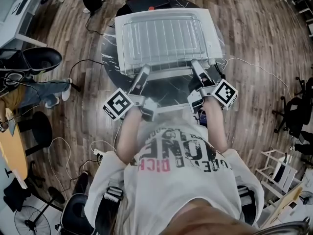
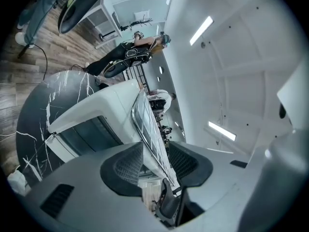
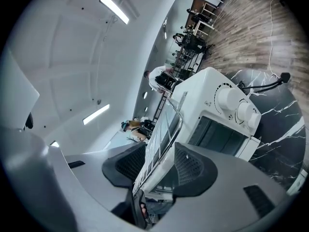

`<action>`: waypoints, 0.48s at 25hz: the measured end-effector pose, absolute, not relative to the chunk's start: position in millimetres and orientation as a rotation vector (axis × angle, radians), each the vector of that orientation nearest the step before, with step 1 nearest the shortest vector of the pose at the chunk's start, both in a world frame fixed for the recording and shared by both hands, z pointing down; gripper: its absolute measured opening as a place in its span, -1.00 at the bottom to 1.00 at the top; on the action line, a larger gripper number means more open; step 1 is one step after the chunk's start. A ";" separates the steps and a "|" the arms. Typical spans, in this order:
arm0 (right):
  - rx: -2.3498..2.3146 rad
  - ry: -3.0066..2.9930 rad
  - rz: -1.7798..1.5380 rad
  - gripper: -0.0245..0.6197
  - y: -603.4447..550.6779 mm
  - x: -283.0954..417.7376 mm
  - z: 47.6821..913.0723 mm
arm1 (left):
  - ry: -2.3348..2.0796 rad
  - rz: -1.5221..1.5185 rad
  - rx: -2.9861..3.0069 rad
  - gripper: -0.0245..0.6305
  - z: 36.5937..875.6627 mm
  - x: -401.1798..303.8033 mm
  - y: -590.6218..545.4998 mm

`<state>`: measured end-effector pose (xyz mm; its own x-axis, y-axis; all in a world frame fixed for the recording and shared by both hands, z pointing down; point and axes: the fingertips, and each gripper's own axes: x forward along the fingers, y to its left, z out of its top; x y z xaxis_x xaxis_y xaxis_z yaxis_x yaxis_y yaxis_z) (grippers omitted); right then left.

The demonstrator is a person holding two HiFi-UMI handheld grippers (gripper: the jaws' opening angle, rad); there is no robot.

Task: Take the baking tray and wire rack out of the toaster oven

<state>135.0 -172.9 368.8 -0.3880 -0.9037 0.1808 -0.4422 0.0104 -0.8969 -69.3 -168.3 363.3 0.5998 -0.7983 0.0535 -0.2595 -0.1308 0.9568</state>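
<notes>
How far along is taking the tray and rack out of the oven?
Done: the rack and tray lie on top of the oven, whose door looks shut. In hand: the left gripper and right gripper straddle their near edge, jaws apart, not clamping. Left: probably only drawing both grippers back.

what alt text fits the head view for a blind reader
Seen from above, a person in a white printed t-shirt holds a left tool and right tool at the near edge of a silver wire rack lying on top of a white toaster oven, which sits on a round black marble table. Cables and chairs dot the wooden floor.
</notes>
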 end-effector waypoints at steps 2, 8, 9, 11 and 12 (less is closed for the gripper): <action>-1.377 1.839 -1.357 -0.43 -169.7 136.4 369.0 | -0.890 -0.588 1.683 -0.48 363.9 -70.3 -165.6; -1.367 1.826 -1.359 -0.43 -159.3 141.2 369.0 | -0.905 -0.585 1.676 -0.48 366.4 -71.0 -155.9; -1.374 1.826 -1.360 -0.43 -157.5 142.5 370.6 | -0.905 -0.583 1.675 -0.48 367.6 -70.4 -154.4; -1.393 1.825 -1.366 -0.43 -152.5 145.1 374.3 | -0.904 -0.581 1.670 -0.48 370.0 -68.5 -150.0; -1.400 1.824 -1.367 -0.44 -149.5 146.2 375.4 | -0.905 -0.582 1.664 -0.48 370.9 -67.3 -147.4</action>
<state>146.2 -149.5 375.4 -0.3747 -0.9053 0.2000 -0.4459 -0.0132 -0.8950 -67.3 -147.4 370.9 0.5876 -0.8058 0.0734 -0.2671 -0.1076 0.9577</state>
